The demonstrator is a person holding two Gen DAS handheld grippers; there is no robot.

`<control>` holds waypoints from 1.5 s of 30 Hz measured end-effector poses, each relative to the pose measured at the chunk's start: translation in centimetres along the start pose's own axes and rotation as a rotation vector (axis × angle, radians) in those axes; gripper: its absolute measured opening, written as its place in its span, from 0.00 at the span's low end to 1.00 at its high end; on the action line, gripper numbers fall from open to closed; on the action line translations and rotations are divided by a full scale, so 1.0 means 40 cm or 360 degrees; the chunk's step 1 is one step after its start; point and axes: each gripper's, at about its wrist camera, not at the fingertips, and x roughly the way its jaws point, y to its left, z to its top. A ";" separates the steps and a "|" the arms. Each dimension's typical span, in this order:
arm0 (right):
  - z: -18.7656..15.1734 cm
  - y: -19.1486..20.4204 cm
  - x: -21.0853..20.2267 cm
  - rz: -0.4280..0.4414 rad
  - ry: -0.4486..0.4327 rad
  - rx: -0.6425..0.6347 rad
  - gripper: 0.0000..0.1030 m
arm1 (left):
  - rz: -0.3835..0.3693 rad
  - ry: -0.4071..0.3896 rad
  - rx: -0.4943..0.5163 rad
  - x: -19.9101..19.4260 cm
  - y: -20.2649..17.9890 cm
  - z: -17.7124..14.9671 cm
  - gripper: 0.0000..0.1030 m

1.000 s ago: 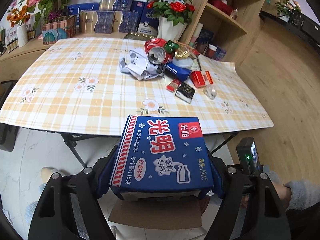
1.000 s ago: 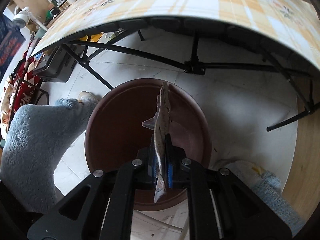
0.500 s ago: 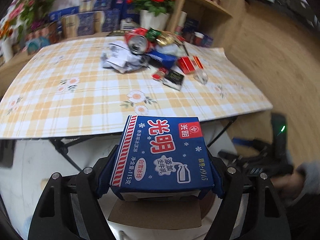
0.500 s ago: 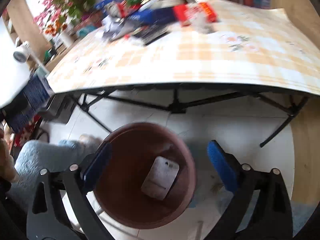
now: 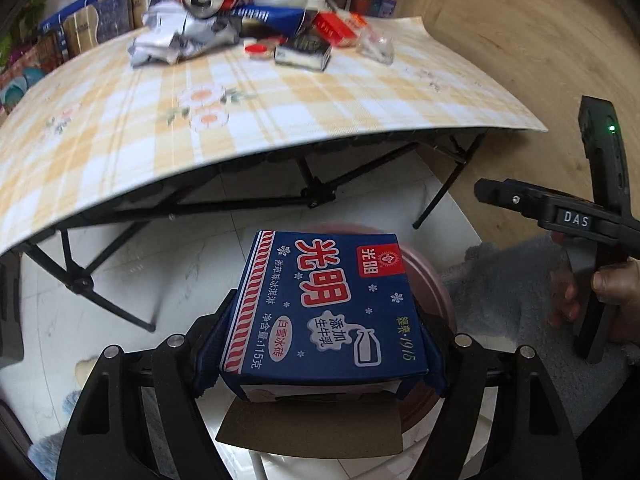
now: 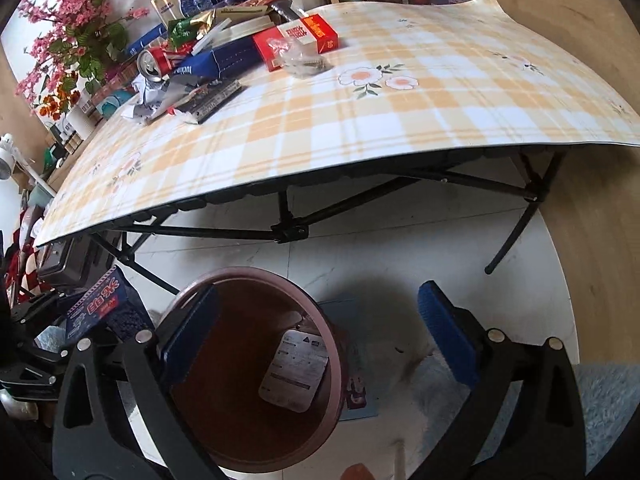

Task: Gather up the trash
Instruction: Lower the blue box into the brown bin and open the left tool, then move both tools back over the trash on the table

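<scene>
Below the plaid table [image 5: 280,120], the left tool [image 5: 320,344] pinches a blue carton [image 5: 324,304]; the right tool [image 6: 316,336] gapes empty.

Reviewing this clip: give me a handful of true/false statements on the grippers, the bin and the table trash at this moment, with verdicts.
1. The left gripper holds a blue carton. True.
2. The right gripper grips a wrapper. False: its jaws stand wide with nothing between them; a flat wrapper lies in the brown bin.
3. The bin stands on the table. False: it stands on the floor in front of the table.
4. A crushed red can lies among the trash on the table. True.
5. The tablecloth is plain white. False: it is yellow-and-white plaid with flowers.
</scene>
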 end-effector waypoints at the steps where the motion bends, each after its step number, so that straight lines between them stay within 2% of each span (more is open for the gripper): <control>1: -0.002 0.001 0.002 -0.0003 0.0008 -0.0007 0.94 | -0.0001 0.0025 -0.0011 0.009 0.005 -0.005 0.73; 10: -0.008 0.035 0.010 0.0006 0.0035 -0.0109 0.94 | -0.0016 0.0072 -0.0013 0.025 0.003 -0.012 0.74; 16: -0.010 0.038 0.011 0.0007 0.0045 -0.0119 0.94 | -0.0026 0.0106 -0.0008 0.034 -0.005 -0.010 0.81; 29: -0.009 0.032 0.013 0.0020 0.0052 -0.0105 0.94 | 0.0007 0.0064 -0.0214 0.018 0.053 -0.007 0.90; 33: 0.005 0.030 0.003 0.0063 0.0031 -0.0095 0.95 | 0.0066 -0.0017 -0.0251 -0.012 0.061 -0.003 0.94; 38: 0.036 0.025 -0.038 0.0153 -0.0068 -0.0124 0.95 | 0.0166 -0.0231 -0.0308 -0.079 0.084 0.002 0.95; 41: 0.061 0.021 -0.068 0.0171 -0.0157 -0.0142 0.95 | 0.0247 -0.0297 -0.0291 -0.103 0.089 0.016 0.95; 45: 0.103 0.022 -0.093 0.0156 -0.0224 -0.0183 0.95 | 0.0270 -0.0348 -0.0283 -0.127 0.112 0.046 0.95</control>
